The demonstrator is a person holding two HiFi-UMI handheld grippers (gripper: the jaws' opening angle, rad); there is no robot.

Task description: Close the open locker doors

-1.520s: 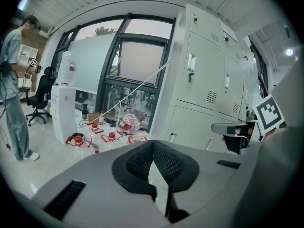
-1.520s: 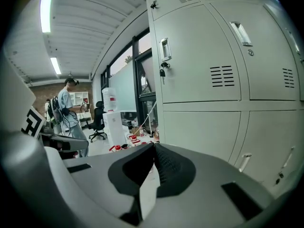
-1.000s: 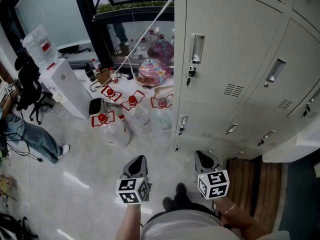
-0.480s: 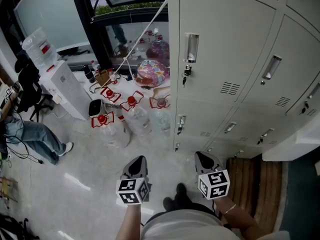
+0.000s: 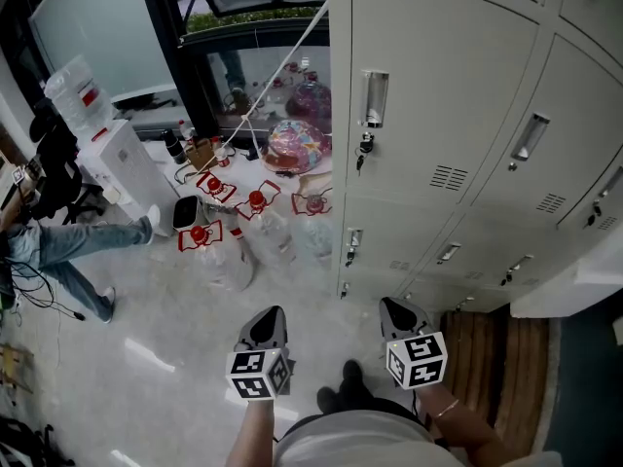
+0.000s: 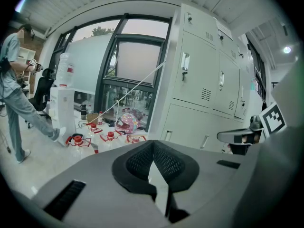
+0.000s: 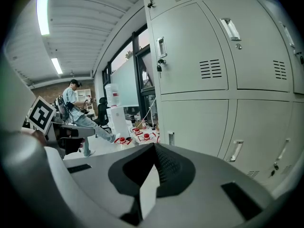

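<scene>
Swung out since a second ago: bystander's jeans leg at far left, white shoe now lifted beside the water dispenser, earlier planted lower on the floor. Head view nudged a little too. No change in gripper pose.

Nearest: left gripper and right gripper low and side by side, marker cubes up, tips forward, just above wearer's dark shoes. Left fingers pressed together, nothing between. Right fingers pressed together as well, empty. Both well apart from any door.

Just right of right gripper: wooden slatted strip on floor along the locker base.

Ahead and right: grey locker bank filling right half of head view. Every door in view flush with its frame, closed; none seen ajar. Keys hanging from lock of nearest upper door, just under its recessed handle.

Left of lockers, on floor: cluster of clear water jugs with red caps and red handles. Behind them, colourful helmet by the window frame. White cord slanting from locker corner down toward the jugs.

Farthest left: water dispenser with bottle on top, black chair beside it.
</scene>
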